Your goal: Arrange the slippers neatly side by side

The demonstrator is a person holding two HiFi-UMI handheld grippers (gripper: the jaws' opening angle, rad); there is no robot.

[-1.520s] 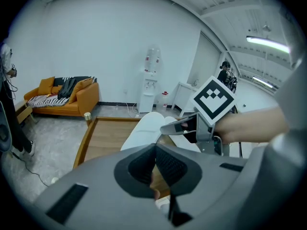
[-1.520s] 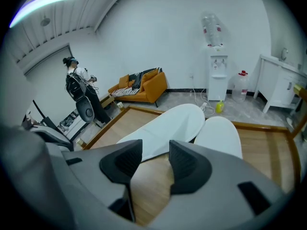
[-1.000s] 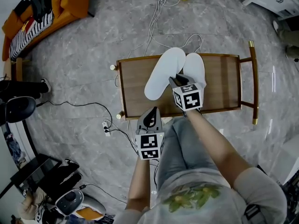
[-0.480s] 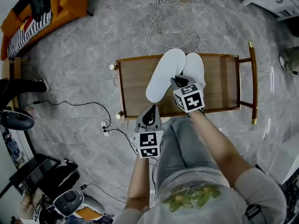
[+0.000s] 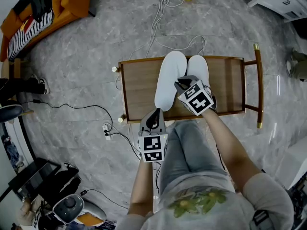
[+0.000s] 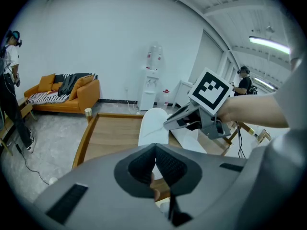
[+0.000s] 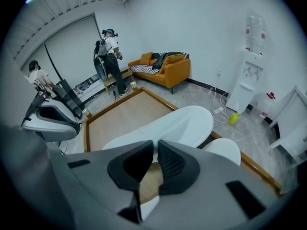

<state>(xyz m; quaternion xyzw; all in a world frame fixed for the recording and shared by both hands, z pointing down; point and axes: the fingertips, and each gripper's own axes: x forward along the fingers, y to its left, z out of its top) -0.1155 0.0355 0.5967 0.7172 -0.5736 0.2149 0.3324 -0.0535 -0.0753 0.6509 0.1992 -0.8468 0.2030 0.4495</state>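
We log the right tongs (image 5: 181, 84), jaws just closed, pinching the heel rim of the first slipper (image 5: 170, 78) at mid-counter (image 5: 136, 85). The second slipper (image 5: 198, 70) lies just beside it. The left tongs (image 5: 156, 113) are closed and empty, off the near edge.

Light: bright, even, indoor, falling from overhead.
Source: a ceiling strip lamp (image 6: 269, 41) glows in the left gripper view.
Glare: pale streaks on the polished floor (image 5: 280, 83) at the head view's right.
Shadows: soft and faint.
Whites: left slipper (image 5: 169, 80) and right slipper (image 5: 199, 67) nearly featureless.
Distortion: both gripper views fisheye, corners black, straight lines bowed.
Focus: nearest foreground soft; the rest sharp.
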